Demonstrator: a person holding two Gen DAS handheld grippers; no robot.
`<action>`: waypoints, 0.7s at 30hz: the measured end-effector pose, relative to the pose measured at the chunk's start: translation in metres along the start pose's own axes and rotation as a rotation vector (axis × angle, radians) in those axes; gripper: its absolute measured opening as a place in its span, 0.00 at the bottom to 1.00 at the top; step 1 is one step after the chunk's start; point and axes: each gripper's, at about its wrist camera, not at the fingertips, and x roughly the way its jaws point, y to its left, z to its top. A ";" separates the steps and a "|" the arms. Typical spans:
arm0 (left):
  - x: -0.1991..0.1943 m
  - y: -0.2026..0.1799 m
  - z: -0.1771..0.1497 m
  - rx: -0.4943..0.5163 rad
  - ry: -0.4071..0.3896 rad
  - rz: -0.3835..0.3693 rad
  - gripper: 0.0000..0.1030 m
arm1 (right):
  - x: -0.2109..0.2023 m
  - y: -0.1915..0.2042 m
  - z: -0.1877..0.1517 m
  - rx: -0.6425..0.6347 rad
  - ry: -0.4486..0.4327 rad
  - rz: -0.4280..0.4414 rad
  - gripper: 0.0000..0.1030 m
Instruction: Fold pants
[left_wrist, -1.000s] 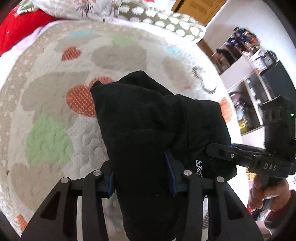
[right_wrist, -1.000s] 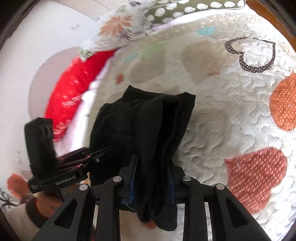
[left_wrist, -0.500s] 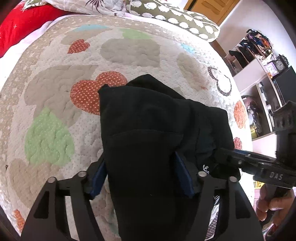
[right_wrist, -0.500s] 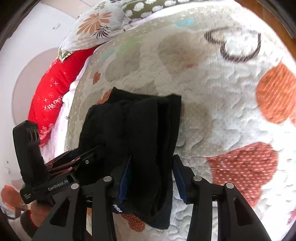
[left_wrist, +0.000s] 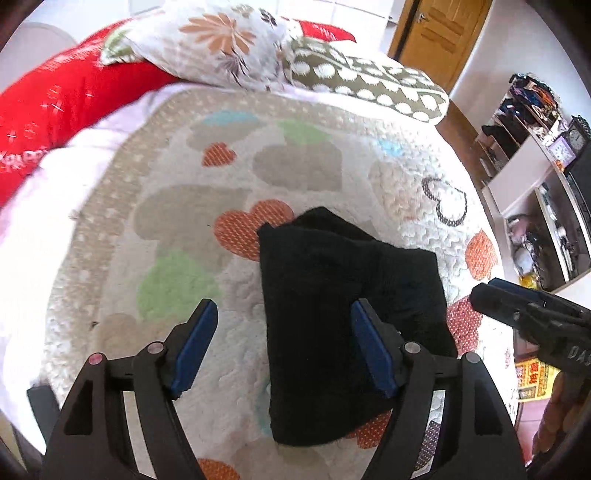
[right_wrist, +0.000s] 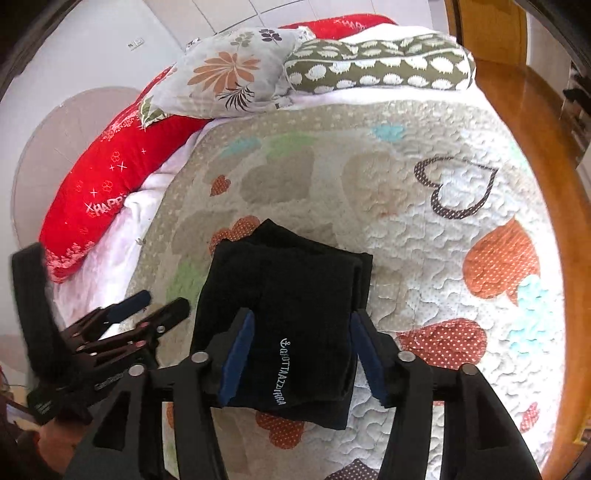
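Observation:
The black pants (left_wrist: 343, 295) lie folded into a compact bundle on the heart-patterned quilt (left_wrist: 177, 206). In the right wrist view the pants (right_wrist: 295, 295) show a small white logo. My left gripper (left_wrist: 282, 341) is open and empty; its right finger hangs over the bundle's left part, its left finger over bare quilt. My right gripper (right_wrist: 301, 349) is open and empty, raised just above the near end of the bundle. The left gripper also shows at the left of the right wrist view (right_wrist: 147, 306), and the right gripper at the right of the left wrist view (left_wrist: 487, 295).
A red pillow (right_wrist: 103, 188), a floral pillow (right_wrist: 229, 77) and a green dotted pillow (right_wrist: 373, 62) lie at the head of the bed. The wooden bed frame (right_wrist: 532, 122) runs along the right. Shelves (left_wrist: 543, 177) with clutter stand beyond the bed, near a wooden door (left_wrist: 439, 33).
Both grippers opened and let go of the pants, then drew back and up. The bundle now rests flat on the quilt.

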 end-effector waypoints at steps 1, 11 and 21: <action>-0.004 0.000 -0.001 -0.003 -0.006 0.005 0.72 | -0.001 0.003 -0.001 -0.006 -0.001 -0.014 0.55; -0.044 -0.009 -0.011 -0.001 -0.037 0.103 0.72 | -0.022 0.010 -0.016 0.001 -0.021 -0.081 0.56; -0.064 -0.011 -0.013 0.011 -0.048 0.132 0.72 | -0.038 0.019 -0.019 -0.011 -0.041 -0.110 0.61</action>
